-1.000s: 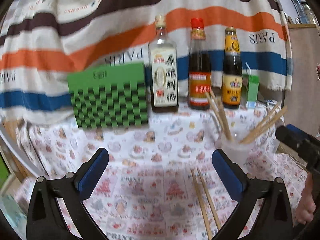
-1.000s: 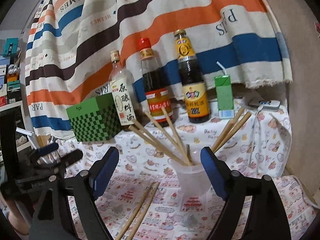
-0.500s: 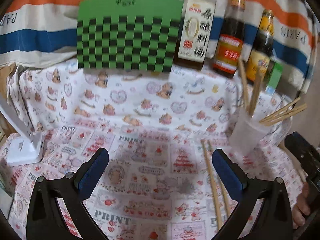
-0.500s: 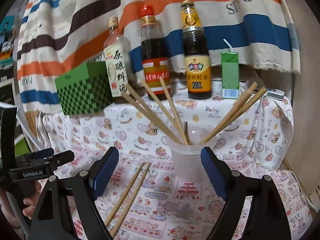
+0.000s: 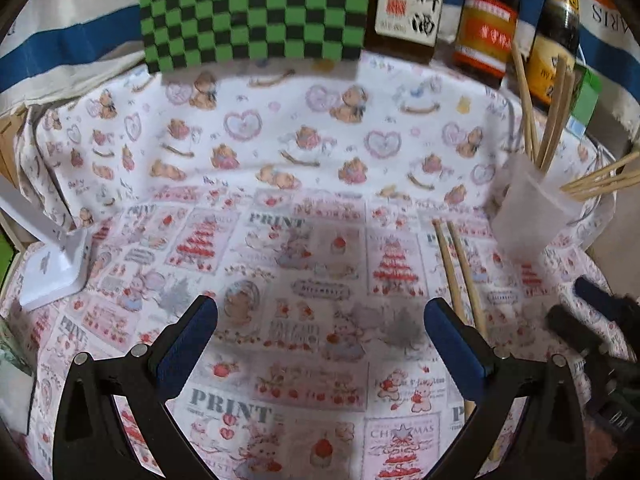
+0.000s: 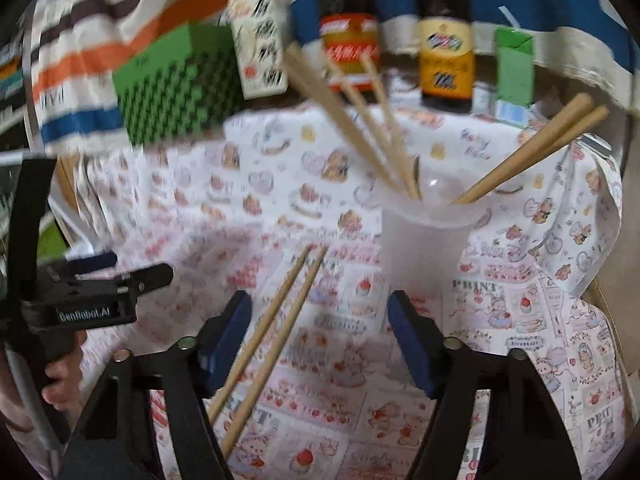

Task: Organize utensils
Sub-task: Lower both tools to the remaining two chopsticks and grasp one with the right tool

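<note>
Two loose chopsticks (image 6: 276, 336) lie flat on the table (image 6: 520, 320), just left of the cup (image 6: 424, 240) holding more. Right gripper (image 6: 320, 344) jaws closing around them, no contact. Left gripper (image 5: 320, 340) jaws open, empty.

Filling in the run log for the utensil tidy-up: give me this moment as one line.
stage: approach | right tongs: closing around loose chopsticks, no grip yet | left tongs: open, empty | cup: upright, holds other chopsticks
</note>
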Tool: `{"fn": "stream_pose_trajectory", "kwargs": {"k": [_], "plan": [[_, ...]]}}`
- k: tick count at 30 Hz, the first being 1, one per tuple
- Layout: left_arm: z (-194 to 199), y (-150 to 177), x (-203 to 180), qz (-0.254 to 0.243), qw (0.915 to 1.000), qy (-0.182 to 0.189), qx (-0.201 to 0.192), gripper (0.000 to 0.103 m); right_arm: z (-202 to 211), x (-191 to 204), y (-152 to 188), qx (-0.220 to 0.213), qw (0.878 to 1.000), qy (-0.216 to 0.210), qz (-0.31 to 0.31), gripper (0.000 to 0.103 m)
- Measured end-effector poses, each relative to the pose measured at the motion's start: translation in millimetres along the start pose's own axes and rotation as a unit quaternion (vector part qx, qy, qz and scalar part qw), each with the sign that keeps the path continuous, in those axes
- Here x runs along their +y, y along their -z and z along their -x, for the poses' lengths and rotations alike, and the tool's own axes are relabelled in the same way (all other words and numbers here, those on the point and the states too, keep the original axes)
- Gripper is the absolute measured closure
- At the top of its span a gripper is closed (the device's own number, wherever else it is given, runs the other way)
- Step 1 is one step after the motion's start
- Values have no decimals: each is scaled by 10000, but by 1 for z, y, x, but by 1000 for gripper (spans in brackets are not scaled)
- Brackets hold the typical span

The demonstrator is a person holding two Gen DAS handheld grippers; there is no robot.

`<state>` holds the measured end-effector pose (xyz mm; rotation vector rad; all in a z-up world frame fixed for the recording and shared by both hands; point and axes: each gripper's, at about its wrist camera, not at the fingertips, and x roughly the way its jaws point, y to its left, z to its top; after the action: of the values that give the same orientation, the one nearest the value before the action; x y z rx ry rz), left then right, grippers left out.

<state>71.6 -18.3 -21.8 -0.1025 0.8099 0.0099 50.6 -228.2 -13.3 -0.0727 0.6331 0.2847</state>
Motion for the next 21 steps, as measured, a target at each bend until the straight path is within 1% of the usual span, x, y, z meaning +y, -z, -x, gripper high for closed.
{"fn": "stream_pose_trajectory", "kwargs": {"k": [1, 2, 5, 8, 11, 13, 15, 17, 21], "plan": [[-2, 1, -1, -10, 10000, -16, 24, 1, -5, 2, 2, 171, 9998, -56, 11, 39], [-3, 1, -1, -29, 10000, -60, 40, 1, -14, 4, 5, 466, 9988, -150, -11, 47], [-8, 1, 2, 2, 9998, -189, 81, 1, -28, 5, 11, 875, 9946, -552, -131, 58], [-10, -1, 8, 117, 9996, -214, 165, 1, -33, 11, 16, 974, 9933, -622, -35, 65], [-9, -2, 13, 206, 9994, -208, 156, 1, -40, 19, 22, 1258, 9901, -610, 72, 72], [-9, -3, 12, 241, 9992, -250, 194, 1, -43, 23, 26, 1374, 9881, -677, 157, 75], [-8, -3, 11, 227, 9992, -269, 179, 1, -45, 29, 29, 1429, 9872, -656, 281, 76], [-8, -3, 10, 203, 9993, -283, 165, 1, -47, 32, 32, 1507, 9860, -634, 316, 80], [-7, -2, 8, 191, 9992, -338, 132, 1, -47, 34, 34, 1482, 9876, -415, 319, 82]]}}
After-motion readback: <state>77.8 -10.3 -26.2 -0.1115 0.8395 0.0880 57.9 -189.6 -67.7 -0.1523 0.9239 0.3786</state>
